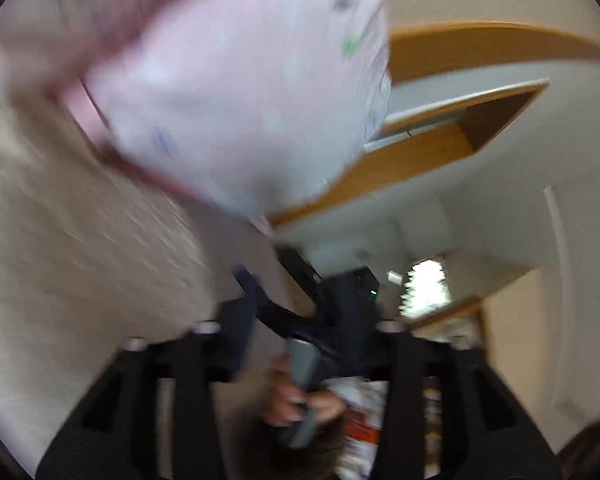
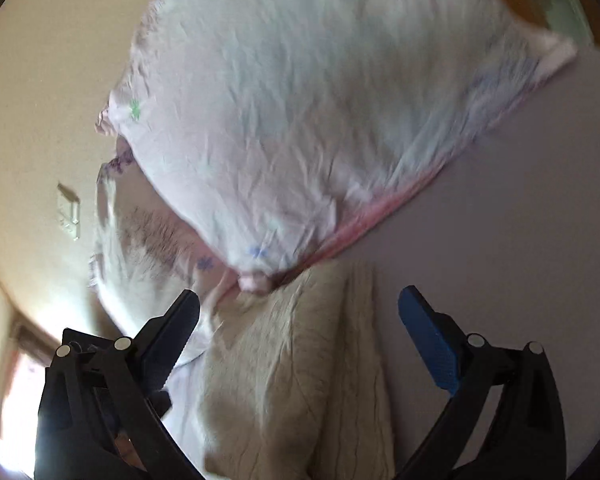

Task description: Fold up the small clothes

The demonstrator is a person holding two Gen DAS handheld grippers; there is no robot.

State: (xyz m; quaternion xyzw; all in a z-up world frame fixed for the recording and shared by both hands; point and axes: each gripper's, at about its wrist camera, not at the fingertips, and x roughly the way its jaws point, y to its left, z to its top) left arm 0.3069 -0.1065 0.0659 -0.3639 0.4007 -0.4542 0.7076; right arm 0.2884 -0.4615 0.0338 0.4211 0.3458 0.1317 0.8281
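A pale pink child's garment (image 2: 300, 120), printed with tiny flowers and edged in darker pink trim, fills the space just ahead of and above the right tongs (image 2: 300, 312). The right tongs stand wide apart and hold nothing; a bunched pink corner (image 2: 256, 280) of the garment hangs almost between the tips, slightly closer to the black finger (image 2: 172, 336) than to the blue pad (image 2: 428, 340). The trimmed edge runs slantwise, rising away toward the blue-pad side. Below the tongs lies a cream ribbed cloth (image 2: 292, 380).

In the left wrist view, heavily blurred, the same garment (image 1: 240, 92) sits ahead of and above the left tongs (image 1: 296, 344). Another gripper (image 1: 300, 316), with a hand (image 1: 296, 400) on its grey handle, shows directly in front, so whether the left tongs are clenched or released cannot be told.

Judging by position, the right tongs are nearer the hanging corner and would close on it by reaching slightly forward and upward
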